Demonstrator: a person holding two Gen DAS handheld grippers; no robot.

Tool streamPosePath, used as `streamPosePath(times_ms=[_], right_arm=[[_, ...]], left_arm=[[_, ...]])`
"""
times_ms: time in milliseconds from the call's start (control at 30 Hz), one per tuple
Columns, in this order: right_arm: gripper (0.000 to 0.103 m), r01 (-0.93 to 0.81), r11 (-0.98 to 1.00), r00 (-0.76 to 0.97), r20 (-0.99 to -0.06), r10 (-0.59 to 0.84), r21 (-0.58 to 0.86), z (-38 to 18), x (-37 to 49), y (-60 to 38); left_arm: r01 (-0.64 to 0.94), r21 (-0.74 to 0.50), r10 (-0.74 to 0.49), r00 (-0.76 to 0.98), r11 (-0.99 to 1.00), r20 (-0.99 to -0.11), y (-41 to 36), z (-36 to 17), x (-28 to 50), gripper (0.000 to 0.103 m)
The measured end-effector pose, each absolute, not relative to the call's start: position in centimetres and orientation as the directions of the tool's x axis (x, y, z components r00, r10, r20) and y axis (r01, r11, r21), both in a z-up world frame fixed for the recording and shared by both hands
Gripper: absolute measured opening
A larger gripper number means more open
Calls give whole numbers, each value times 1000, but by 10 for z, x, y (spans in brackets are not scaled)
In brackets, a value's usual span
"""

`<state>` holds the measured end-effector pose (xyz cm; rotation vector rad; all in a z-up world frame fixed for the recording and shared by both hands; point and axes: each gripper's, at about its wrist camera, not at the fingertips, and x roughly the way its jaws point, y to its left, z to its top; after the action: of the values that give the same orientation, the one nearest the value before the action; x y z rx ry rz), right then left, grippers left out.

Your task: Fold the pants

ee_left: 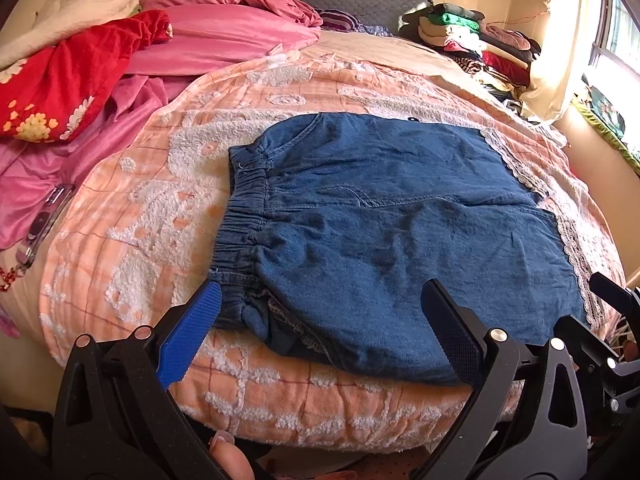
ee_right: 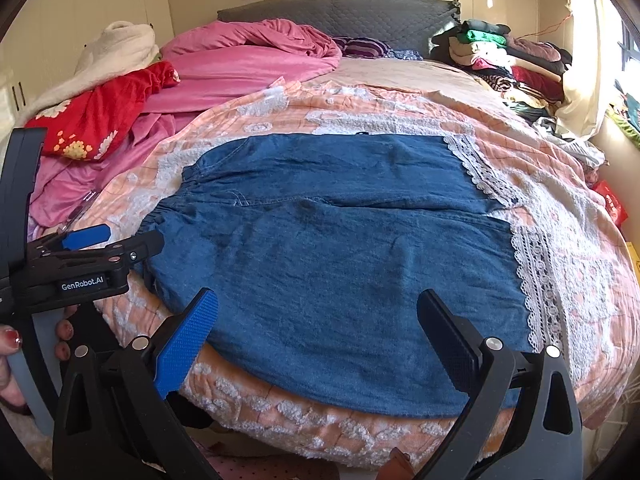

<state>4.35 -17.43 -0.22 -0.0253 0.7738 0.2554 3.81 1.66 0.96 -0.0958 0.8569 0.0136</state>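
Blue denim pants (ee_left: 392,220) with white lace hems lie flat on the peach bedspread (ee_left: 132,216), elastic waistband to the left, legs pointing right. My left gripper (ee_left: 324,300) is open over the near waistband corner, holding nothing. In the right wrist view the same pants (ee_right: 340,248) spread across the bed, lace hems (ee_right: 536,280) at the right. My right gripper (ee_right: 320,308) is open over the near edge of the front leg, empty. The left gripper (ee_right: 120,238) shows at the left of that view, held by a hand.
A pink quilt (ee_right: 240,68) and a red flowered cloth (ee_right: 104,112) are heaped at the bed's left. A stack of folded clothes (ee_right: 508,60) sits at the far right by the window. A grey headboard (ee_right: 340,12) stands behind. A phone (ee_left: 44,220) lies at the left edge.
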Motion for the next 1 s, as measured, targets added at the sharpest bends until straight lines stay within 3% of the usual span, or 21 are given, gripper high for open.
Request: streamPosePath(times_ms=[300, 667, 933, 1000], right_arm=[[99, -327, 940, 672, -675, 306, 100, 15, 103, -159], [99, -432, 901, 599, -732, 325, 46, 2, 217, -141], [99, -460, 888, 566, -767, 302, 10, -17, 287, -129], [99, -478, 878, 537, -785, 309, 19, -22, 303, -126]], left_arm=[[-104, -65, 18, 648, 992, -761, 69, 14, 90, 94], [-99, -56, 12, 578, 994, -816, 115, -12, 179, 94], [-76, -146, -85, 527, 986, -846, 133, -43, 221, 94], [-61, -182, -126, 510, 981, -851, 137, -50, 227, 90]])
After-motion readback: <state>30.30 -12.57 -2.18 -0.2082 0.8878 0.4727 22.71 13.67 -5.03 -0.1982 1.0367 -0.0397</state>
